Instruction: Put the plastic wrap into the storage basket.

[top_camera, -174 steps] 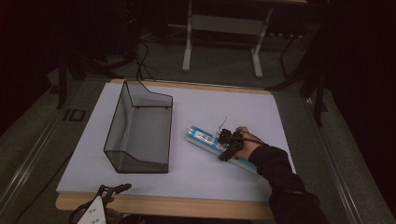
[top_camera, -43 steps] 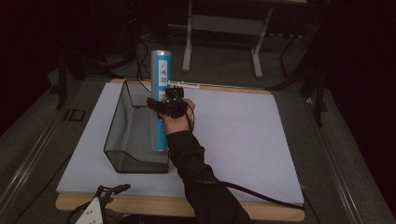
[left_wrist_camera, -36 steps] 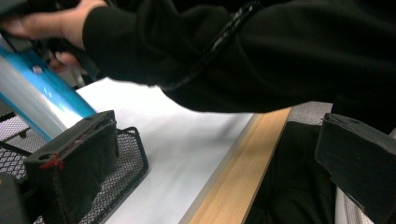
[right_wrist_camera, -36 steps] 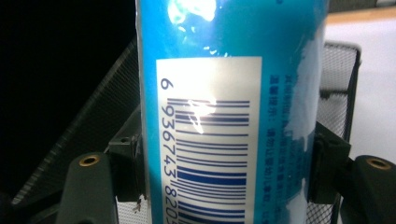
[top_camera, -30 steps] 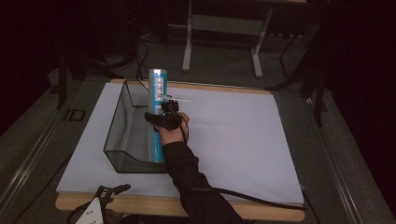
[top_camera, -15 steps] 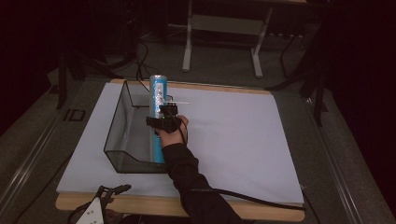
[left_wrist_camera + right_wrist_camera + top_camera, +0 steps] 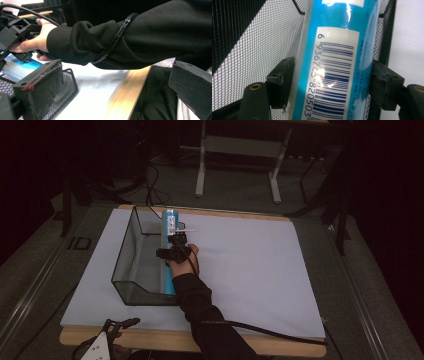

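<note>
A: Where's the tube (image 7: 337,62) now?

B: Between the jaws of the right claw (image 7: 172,251), lying in the mesh bin (image 7: 131,247) along its right wall, far end propped on the rim. The jaws have just been easing apart; the pads flank it, and I can't tell whether they touch.

A: How will it handle?

B: Probably light, stiff, with a glossy, slippery skin. Best gripped mid-length, across the barcode.

A: And the left claw (image 7: 105,100)?

B: Wide open, empty, by the table (image 7: 127,92) edge.

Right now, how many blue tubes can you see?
1. The blue tube stands leaning against the right wall of the mesh basket, with the right gripper around it. I can't tell if the basket hides more.
</note>
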Tool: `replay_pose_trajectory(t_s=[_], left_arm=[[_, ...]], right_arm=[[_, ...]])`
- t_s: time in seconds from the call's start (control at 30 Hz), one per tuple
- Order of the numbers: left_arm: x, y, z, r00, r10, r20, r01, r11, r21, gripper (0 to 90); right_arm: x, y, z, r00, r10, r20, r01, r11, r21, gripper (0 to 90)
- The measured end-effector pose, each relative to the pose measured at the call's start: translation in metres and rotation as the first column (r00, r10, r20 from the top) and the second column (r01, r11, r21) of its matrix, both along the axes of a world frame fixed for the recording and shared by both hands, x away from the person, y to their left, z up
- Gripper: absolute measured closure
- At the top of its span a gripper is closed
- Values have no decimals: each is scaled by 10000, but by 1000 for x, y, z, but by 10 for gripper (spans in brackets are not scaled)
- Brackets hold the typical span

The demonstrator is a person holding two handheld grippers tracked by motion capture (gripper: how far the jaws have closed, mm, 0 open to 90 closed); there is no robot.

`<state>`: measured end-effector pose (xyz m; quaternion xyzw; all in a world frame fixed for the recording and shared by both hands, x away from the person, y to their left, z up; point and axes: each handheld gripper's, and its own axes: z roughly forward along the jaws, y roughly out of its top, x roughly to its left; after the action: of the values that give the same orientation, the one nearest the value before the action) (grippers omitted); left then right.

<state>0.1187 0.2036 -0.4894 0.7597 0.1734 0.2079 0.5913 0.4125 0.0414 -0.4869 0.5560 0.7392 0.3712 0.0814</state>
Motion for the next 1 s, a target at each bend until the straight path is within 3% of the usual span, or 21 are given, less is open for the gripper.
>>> replay_pose_trajectory(t_s=[0.33, 0.47, 0.6, 0.73, 1.0], left_arm=[[0, -1, 0, 10000, -13, -43, 13, 10000, 17, 3], [0, -1, -1, 10000, -13, -65, 13, 10000, 9, 3], [0, -1, -1, 10000, -17, -56, 17, 10000, 45, 3], [1, -2, -1, 10000, -26, -79, 26, 10000, 67, 3], [2, -2, -1, 9999, 21, -139, -20, 10000, 89, 3]], right_arm=[[2, -1, 2, 9993, 377, -13, -377, 9990, -243, 253], [0, -1, 9, 9951, 717, 688, -651, 9935, -933, 216], [1, -10, 20, 9926, 950, 754, -916, 9947, -473, 171], [1, -20, 26, 9877, 1279, 902, -1240, 9912, -471, 135], [-5, -49, 33, 9697, 2035, 1350, -1816, 9705, -1585, 146]])
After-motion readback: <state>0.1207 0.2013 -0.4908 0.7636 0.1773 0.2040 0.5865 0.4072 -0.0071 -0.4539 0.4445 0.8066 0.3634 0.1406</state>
